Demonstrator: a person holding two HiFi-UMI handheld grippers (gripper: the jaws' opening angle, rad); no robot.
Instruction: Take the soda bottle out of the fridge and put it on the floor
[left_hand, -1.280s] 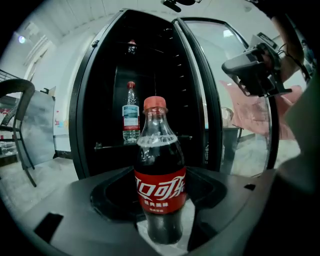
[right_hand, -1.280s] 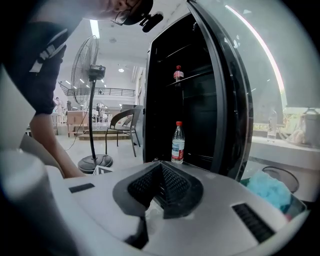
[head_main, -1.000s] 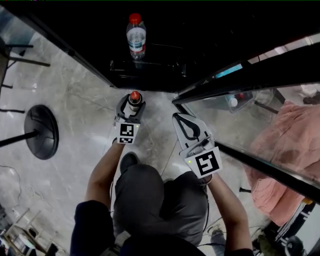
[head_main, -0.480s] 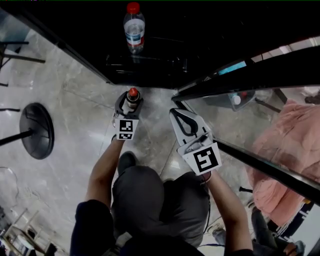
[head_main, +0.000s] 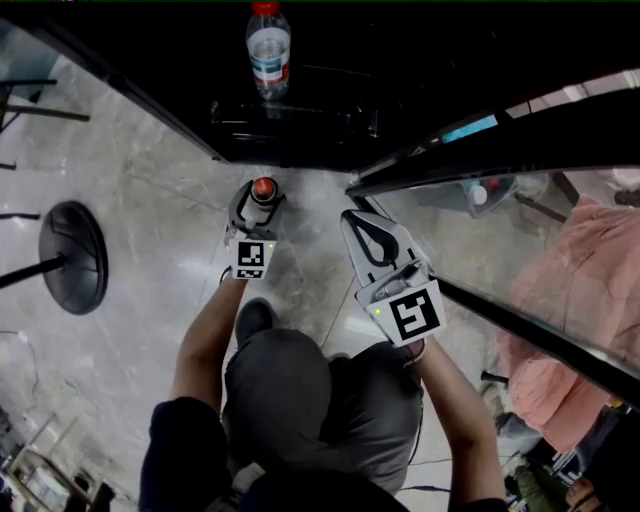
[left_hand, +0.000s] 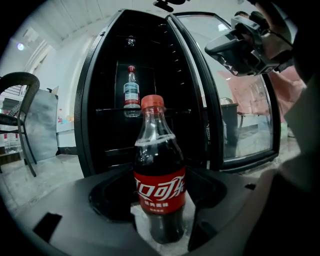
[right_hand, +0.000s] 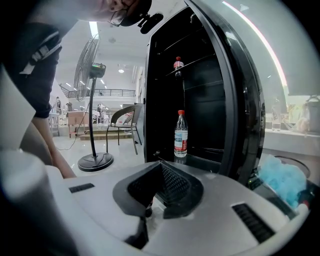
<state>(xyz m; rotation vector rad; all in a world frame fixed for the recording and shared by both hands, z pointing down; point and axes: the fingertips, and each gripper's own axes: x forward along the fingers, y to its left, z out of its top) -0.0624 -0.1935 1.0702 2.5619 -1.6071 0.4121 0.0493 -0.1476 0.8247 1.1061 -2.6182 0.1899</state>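
My left gripper (head_main: 262, 192) is clenched on the soda bottle (left_hand: 159, 185). The two jaws hug its sides just by the red label. My right gripper (head_main: 358, 222) has its jaws pressed together with nothing in them. It hangs to the right of the left one, in the middle of the head view.

The bottle is out of the fridge (left_hand: 100, 100). It sits in the middle of the left gripper view, in front of the open black fridge and low over the pale floor (head_main: 150, 220). I can see floor around its bottom, but I cannot tell if the bottom is touching yet.

The bottle stands up straight — red cap at the top, dark soda below. Its long way runs up and down. In the head view I look right down on the cap, so it points up at me. The label faces my gripper.

I think the step now is to set it down. To do it well, I should go straight down and not tip it. When the bottom sits flat, I should open the jaws slowly and pull back without bumping the bottle — it is tall and thin, so a little knock could tip it.

A water bottle (head_main: 268, 50) stands on a shelf at the top of the head view. The glass door (head_main: 480, 130) stands open at the right.
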